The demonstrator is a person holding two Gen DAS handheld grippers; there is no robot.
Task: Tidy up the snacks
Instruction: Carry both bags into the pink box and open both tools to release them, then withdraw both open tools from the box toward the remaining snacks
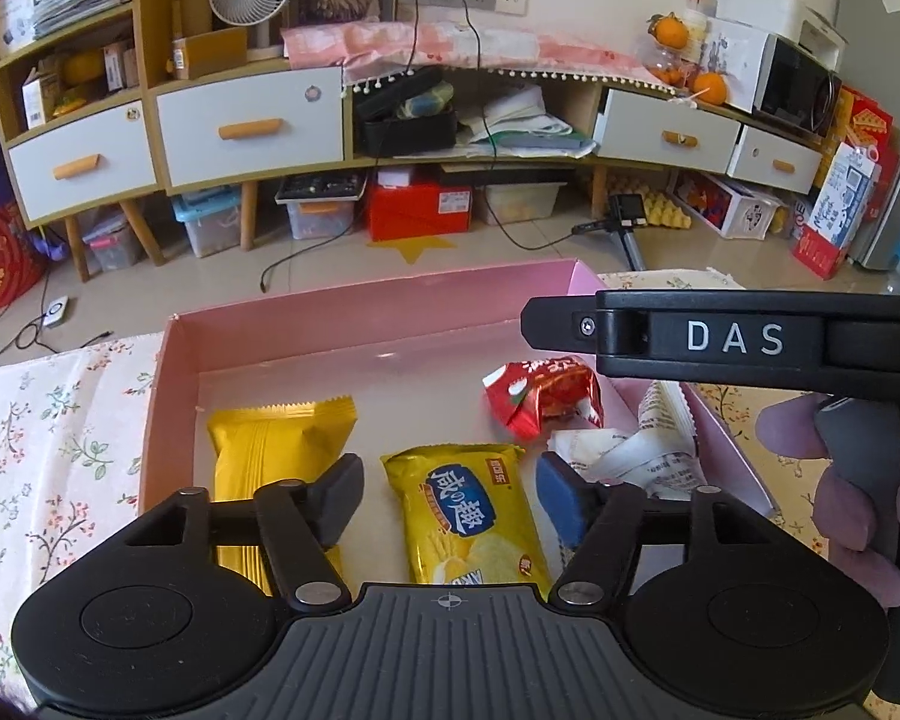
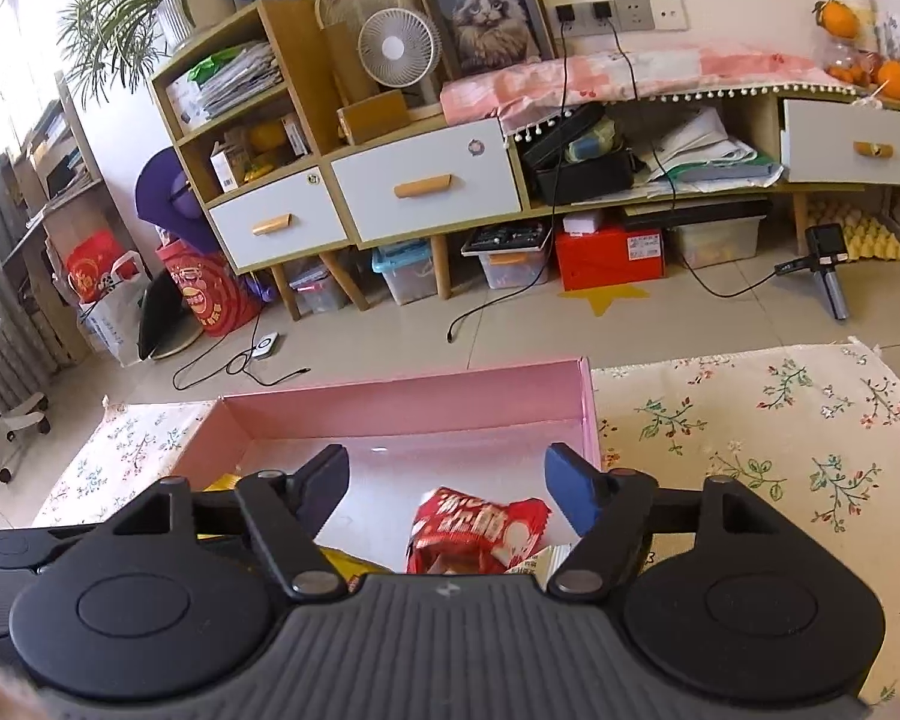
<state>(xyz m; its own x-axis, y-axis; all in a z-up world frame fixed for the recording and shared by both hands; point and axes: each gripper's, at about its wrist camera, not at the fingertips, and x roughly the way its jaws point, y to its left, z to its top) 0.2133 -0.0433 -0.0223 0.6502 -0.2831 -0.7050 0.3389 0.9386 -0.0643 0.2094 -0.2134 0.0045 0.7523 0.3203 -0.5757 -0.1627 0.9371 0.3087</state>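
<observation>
Four snacks are seen already lying in the pink box (image 1: 354, 324) on the cloth-covered counter (image 1: 48, 420): a plain yellow packet (image 1: 270, 450) at the left, a yellow chip bag (image 1: 462, 510) beside it, a red packet (image 1: 540, 390) farther right, and a white wrapper (image 1: 630, 450) at the right wall. The task is judged well advanced. The left tool (image 1: 450, 492) is held wide and empty over the chip bag; the right tool (image 2: 447, 489) is likewise spread, empty, above the red packet. Near ends of the packets are hidden by the tools.
</observation>
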